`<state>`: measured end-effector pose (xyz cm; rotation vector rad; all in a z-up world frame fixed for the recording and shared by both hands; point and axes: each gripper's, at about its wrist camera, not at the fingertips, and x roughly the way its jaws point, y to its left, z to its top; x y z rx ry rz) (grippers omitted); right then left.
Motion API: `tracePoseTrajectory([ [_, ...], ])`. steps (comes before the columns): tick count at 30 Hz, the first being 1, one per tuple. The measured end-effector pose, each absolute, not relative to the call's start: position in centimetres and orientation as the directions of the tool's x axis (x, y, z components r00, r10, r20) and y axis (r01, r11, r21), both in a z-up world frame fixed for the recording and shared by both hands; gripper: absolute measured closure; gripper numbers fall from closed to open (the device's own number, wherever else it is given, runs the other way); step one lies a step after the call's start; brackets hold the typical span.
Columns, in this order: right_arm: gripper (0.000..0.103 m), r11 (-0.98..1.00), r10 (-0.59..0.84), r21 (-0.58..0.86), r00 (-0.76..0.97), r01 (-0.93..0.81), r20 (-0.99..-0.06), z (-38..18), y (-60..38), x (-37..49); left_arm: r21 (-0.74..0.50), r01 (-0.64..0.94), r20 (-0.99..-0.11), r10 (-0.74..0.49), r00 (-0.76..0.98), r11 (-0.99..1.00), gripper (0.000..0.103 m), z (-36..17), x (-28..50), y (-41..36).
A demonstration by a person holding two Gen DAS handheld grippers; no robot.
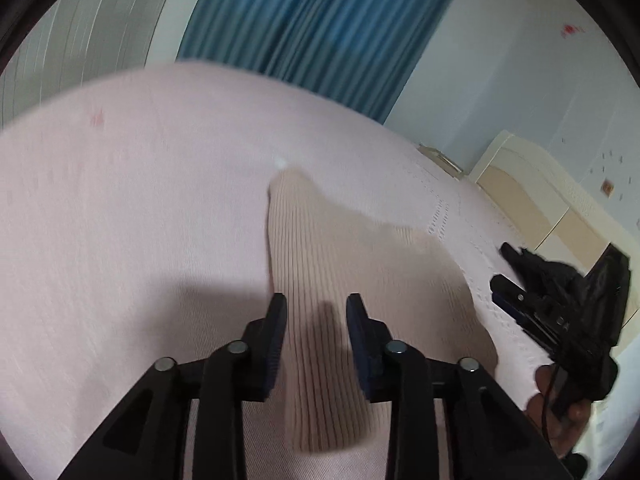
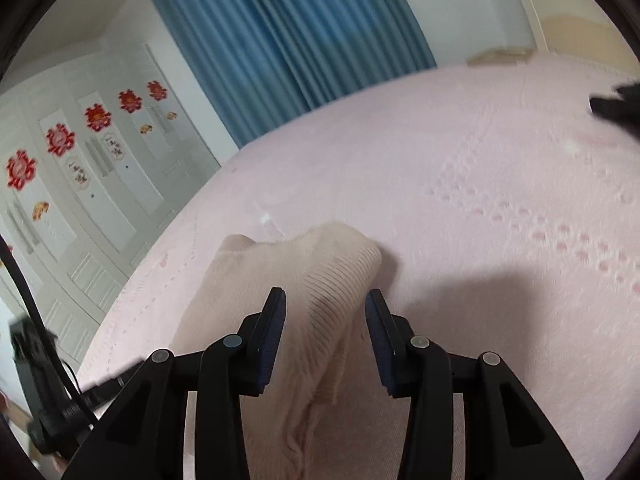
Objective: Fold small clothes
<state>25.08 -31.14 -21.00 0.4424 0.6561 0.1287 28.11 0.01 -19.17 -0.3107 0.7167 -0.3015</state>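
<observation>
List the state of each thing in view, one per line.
Ribbed beige garment: lying on the bed, partly folded, one edge doubled over.
Left tool: jaws apart over the garment, pads not pressing it.
Right tool: jaws apart astride the folded edge, not clamped.
Pink bedspread: spread flat under the garment.
Blue curtain: drawn closed.
Wardrobe doors: shut.

Beige ribbed garment (image 1: 320, 280) on pale pink bedcover (image 1: 120, 220) (dotted pattern); blue curtain (image 2: 280, 40)
</observation>
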Motion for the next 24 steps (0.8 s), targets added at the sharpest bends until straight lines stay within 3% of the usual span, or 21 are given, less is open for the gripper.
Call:
tracePoseTrajectory([
  [7, 0.067, 0.917, 0.238, 0.394, 0.723, 0.052, -0.648, -21.4, -30.5, 29.4, -0.284, 0.244, -0.627, -0.372, 0.684, 0.927, 0.074, -18.7, 35.1, -3.8],
  [13, 0.07, 0.967, 0.159, 0.251, 0.658, 0.047, -0.736, -23.4, -28.9, 33.5, -0.077, 0.248, -0.702, -0.229, 0.675, 0.966, 0.074, -20.4, 39.5, -6.7],
  [24, 0.07, 0.981, 0.106, 0.184, 0.644, 0.055, -0.758, -25.6, -29.1, 34.4, -0.115, 0.22, -0.714, -0.235, 0.66, 0.969, 0.071, -21.6, 40.7, -5.4],
])
